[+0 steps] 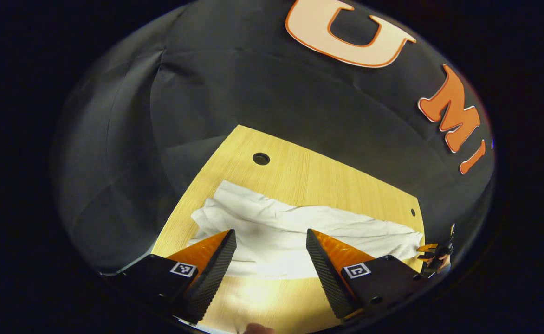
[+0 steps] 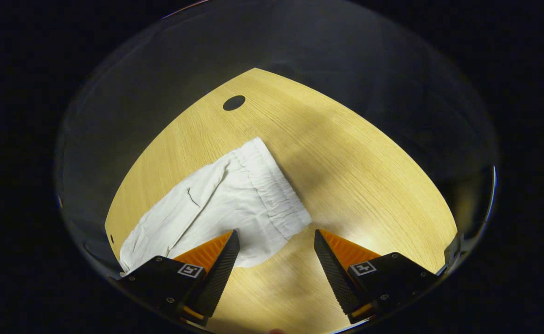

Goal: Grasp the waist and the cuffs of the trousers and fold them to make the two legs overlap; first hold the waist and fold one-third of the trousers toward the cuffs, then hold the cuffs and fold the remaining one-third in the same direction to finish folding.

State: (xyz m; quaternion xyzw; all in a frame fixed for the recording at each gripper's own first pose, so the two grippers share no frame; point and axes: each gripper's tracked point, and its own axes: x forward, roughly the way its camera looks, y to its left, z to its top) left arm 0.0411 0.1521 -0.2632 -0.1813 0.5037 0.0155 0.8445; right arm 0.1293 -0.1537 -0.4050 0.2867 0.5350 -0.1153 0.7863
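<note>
Left gripper view looks down along the left gripper (image 1: 271, 241), whose two fingers stand spread wide with nothing between them. They hover above white trousers (image 1: 300, 232) lying flat on a light wooden table (image 1: 300, 171). The cloth runs across the board from the near left toward the far right edge, rumpled along its upper side (a few soft creases there). A round hole (image 1: 261, 158) sits in the table beyond the cloth. At the far right edge of this view the other gripper (image 1: 434, 255) shows small, near the end of the trousers; I cannot tell its state from here.

In the right gripper view, the right gripper (image 2: 276, 241) also has its fingers parted, gripping nothing. The gathered elastic waist (image 2: 272, 185) of the trousers lies just ahead of the fingertips, with the legs trailing off to the lower left. The table hole (image 2: 234, 102) lies well beyond.
</note>
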